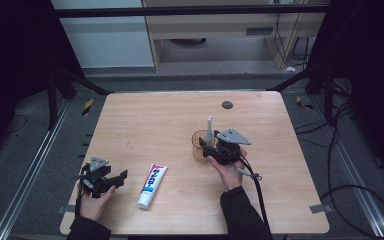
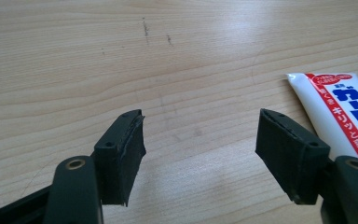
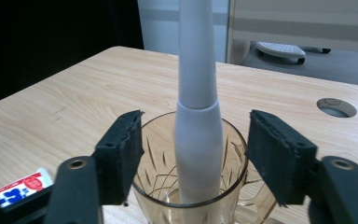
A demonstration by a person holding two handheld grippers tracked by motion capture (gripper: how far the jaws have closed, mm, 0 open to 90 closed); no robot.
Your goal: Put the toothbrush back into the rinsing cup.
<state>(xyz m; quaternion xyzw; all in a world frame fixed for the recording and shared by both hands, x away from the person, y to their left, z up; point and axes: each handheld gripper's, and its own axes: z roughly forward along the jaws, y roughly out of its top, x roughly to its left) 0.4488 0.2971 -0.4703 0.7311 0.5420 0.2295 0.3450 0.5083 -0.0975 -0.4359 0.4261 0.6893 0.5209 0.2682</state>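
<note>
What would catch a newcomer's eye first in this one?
A white electric toothbrush standing upright in an amber glass mug right of the table's centre, between the open jaws of the right hand-held gripper. Next, the toothpaste tube lying flat near the front edge, beside the left hand-held gripper.

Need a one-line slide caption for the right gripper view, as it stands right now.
Right gripper, jaws open and clear on both sides, frames a white toothbrush handle standing in an amber glass mug on the wooden table.

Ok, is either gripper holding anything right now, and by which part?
Nothing is held. The right gripper stands open around the white toothbrush handle in the glass mug, pads clear. The left gripper is open over bare table.
</note>
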